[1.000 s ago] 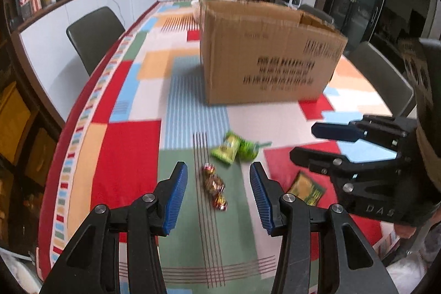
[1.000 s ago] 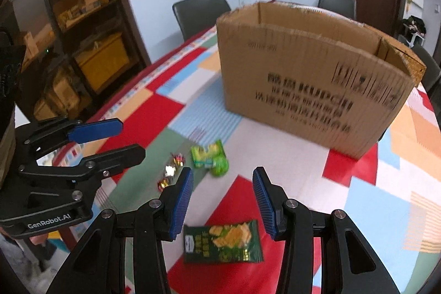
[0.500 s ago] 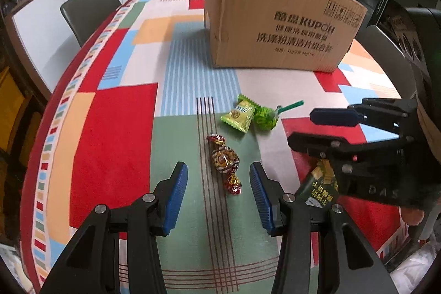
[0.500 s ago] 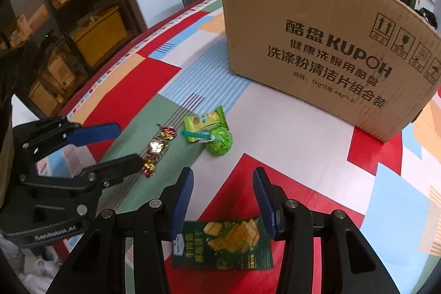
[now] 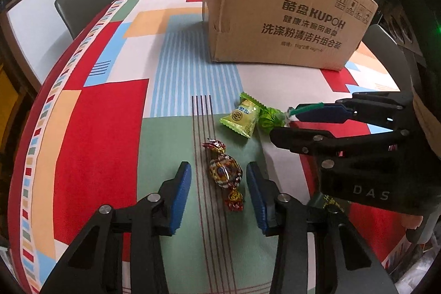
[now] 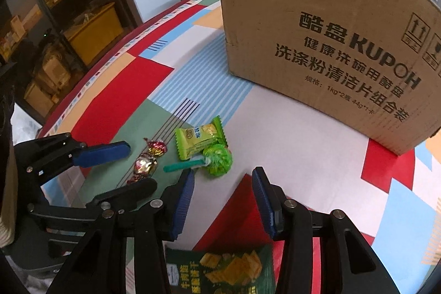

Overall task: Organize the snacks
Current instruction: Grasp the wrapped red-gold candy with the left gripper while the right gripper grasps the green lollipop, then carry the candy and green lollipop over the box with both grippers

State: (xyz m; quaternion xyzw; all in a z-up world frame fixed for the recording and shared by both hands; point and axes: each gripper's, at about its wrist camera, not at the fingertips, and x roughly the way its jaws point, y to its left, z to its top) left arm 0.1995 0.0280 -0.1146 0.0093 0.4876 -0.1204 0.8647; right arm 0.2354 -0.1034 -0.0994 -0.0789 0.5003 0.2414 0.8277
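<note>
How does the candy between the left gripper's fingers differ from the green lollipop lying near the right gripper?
The foil candy is wrapped in gold and red foil twisted at both ends; the green lollipop has a crinkled green wrapper. The foil candy has no stick; the green lollipop has a teal stick. The foil candy lies between the open fingers of the left gripper; the green lollipop lies just ahead of the right gripper, not between its fingers. Both rest on the tablecloth, ungrasped.

Patchwork-colored tablecloth [image 5: 104, 112] covers the table, dark chair [image 5: 82, 4] at its far left side, white wall cabinet [image 5: 33, 26] behind the chair, open shelving [image 6: 55, 4] with yellow bin [image 6: 93, 24] and boxes.
</note>
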